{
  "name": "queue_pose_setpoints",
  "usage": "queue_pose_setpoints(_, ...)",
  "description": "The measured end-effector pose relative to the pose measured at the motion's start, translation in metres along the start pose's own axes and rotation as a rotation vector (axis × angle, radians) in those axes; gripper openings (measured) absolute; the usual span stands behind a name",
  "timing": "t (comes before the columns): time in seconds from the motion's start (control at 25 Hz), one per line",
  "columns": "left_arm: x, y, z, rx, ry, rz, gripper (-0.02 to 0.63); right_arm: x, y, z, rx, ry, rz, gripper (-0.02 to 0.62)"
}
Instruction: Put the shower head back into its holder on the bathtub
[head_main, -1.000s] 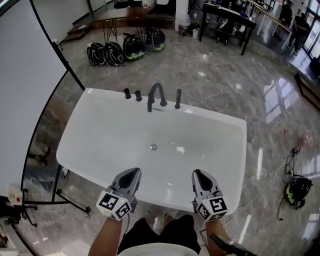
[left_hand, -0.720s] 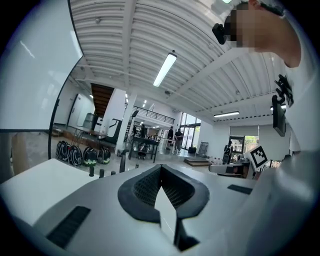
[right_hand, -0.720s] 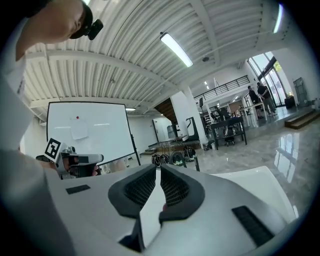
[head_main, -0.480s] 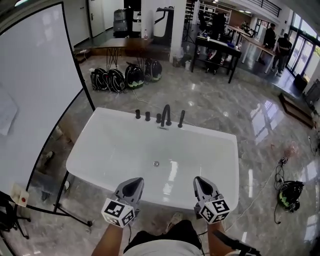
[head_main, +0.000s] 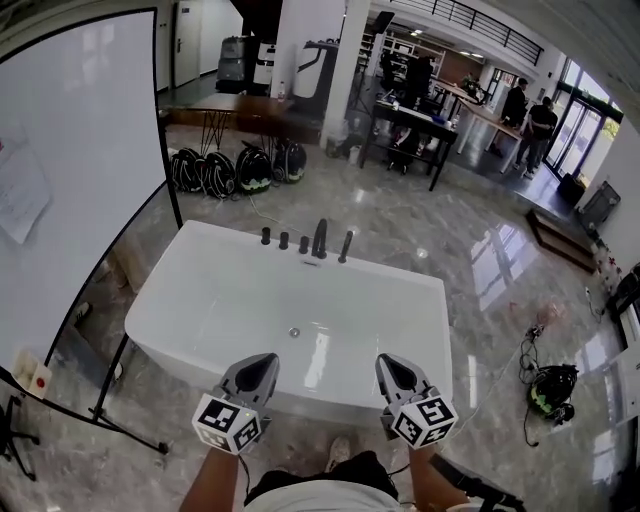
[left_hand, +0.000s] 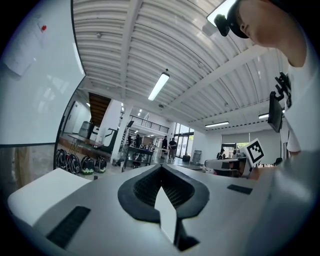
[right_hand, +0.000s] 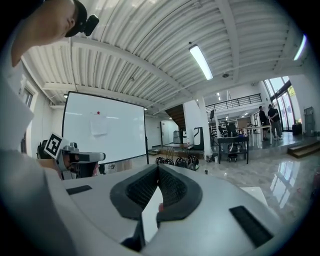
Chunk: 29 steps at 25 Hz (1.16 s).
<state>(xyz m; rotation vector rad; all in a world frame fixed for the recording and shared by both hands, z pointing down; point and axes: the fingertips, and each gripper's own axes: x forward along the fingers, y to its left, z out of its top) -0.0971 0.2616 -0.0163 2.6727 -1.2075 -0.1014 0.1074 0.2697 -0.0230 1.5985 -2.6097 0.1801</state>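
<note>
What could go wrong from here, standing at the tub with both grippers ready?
1. The black fittings stand on the bathtub's far rim, so reaching them likely means leaning across the basin, and a slip is possible.
2. The left gripper and right gripper both have their jaws shut and empty. They must open before gripping anything.
3. A cable trails over the glossy floor on the right, a trip hazard.

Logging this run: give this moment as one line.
left gripper: shut, empty | right gripper: shut, empty | shower head: upright at bathtub far rim
</note>
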Motion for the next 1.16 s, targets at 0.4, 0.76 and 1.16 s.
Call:
queue_pose_setpoints(0.4, -0.006, -0.117, -0.005, 0.004, 0.016, -0.127, 0.017, -0.115, -0.025, 0.023, -0.016, -0.089, -0.047, 0.011)
queue_pose_setpoints(0.76, 0.082, -0.265, -0.045, -0.023, 0.031, -0.199, 0.017, -0.246, -0.139, 0.011, -0.037, -0.084, -0.123, 0.011)
queue_pose_setpoints(1.16, 0.094, -0.322, -0.066, 0.062, 0.049, -0.222, 0.017, -0.283, -0.172, -0.008, 0.013, -0.113, -0.131, 0.011)
